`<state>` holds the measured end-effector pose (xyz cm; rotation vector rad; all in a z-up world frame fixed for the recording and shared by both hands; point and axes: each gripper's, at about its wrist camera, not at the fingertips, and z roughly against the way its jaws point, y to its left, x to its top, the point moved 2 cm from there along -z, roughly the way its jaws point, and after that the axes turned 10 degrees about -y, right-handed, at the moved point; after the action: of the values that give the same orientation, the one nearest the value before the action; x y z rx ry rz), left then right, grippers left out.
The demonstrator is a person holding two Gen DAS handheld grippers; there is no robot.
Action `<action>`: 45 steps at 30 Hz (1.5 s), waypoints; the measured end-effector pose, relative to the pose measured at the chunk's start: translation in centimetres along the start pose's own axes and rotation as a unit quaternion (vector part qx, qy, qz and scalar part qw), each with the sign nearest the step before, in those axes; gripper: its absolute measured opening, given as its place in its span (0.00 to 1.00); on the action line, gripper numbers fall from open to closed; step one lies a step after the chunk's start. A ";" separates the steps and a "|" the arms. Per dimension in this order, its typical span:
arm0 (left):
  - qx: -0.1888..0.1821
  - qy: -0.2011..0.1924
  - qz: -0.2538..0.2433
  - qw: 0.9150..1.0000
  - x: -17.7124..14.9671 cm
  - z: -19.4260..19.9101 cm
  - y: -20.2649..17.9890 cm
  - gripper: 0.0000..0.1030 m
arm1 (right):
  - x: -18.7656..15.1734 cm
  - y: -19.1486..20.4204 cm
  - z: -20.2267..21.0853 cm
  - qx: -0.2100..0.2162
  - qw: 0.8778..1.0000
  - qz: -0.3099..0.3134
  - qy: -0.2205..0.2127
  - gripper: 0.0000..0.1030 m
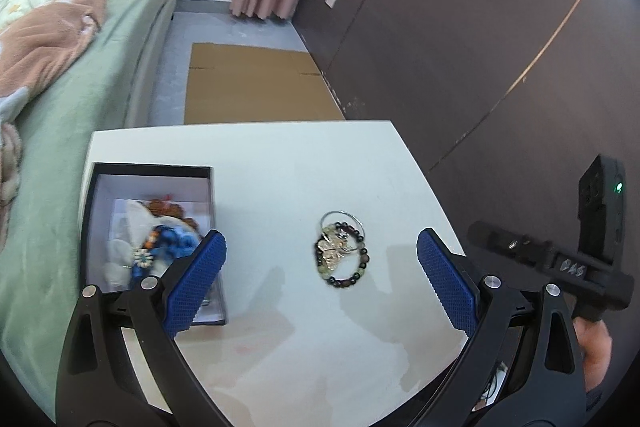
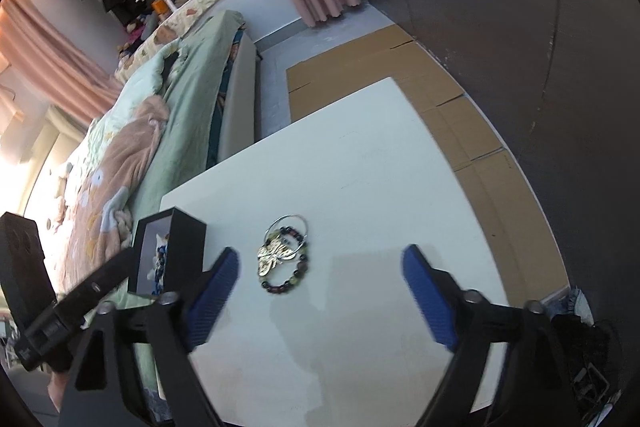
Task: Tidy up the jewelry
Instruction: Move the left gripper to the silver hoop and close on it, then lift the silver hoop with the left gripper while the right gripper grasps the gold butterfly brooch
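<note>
A small pile of jewelry lies on the white table (image 1: 280, 167): a dark beaded bracelet (image 1: 352, 273), a thin silver hoop (image 1: 340, 217) and a gold butterfly piece (image 1: 332, 251). The pile also shows in the right wrist view (image 2: 282, 255). A black box (image 1: 148, 171) with a white inside stands at the table's left and holds blue and orange bead pieces (image 1: 168, 239). My left gripper (image 1: 322, 267) is open and empty, above the table with the pile between its fingers. My right gripper (image 2: 320, 281) is open and empty, just right of the pile.
A bed with green sheet (image 1: 80, 99) and pink blanket runs along the table's left side. Flat cardboard (image 1: 256, 83) lies on the floor beyond the table. A dark wall (image 1: 460, 27) stands to the right. The black box (image 2: 176, 247) shows at the left in the right wrist view.
</note>
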<state>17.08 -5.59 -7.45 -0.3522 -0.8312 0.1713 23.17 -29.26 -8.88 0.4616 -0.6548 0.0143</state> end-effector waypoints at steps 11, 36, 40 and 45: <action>0.008 0.071 -0.039 0.997 -1.7 -6.0 -2.4 0.95 | 1.5 -2.9 -1.3 -0.011 0.999 -0.039 0.014 0.92; 0.050 0.100 -0.105 0.988 -3.3 -11.7 -4.7 0.49 | 2.5 -4.6 -4.1 -0.055 0.997 -0.044 0.043 0.92; 0.046 0.075 -0.092 0.992 -2.1 -9.6 -3.9 0.49 | 2.4 -4.4 -4.4 -0.056 0.997 -0.039 0.047 0.92; 0.037 0.058 -0.059 0.996 -0.8 -7.7 -2.3 0.49 | 2.0 -3.1 -4.4 -0.046 0.997 -0.032 0.045 0.92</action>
<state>22.30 -9.77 -11.93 -0.2392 -0.7270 0.0701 27.84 -30.49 -12.02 0.3910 -0.5502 -0.0550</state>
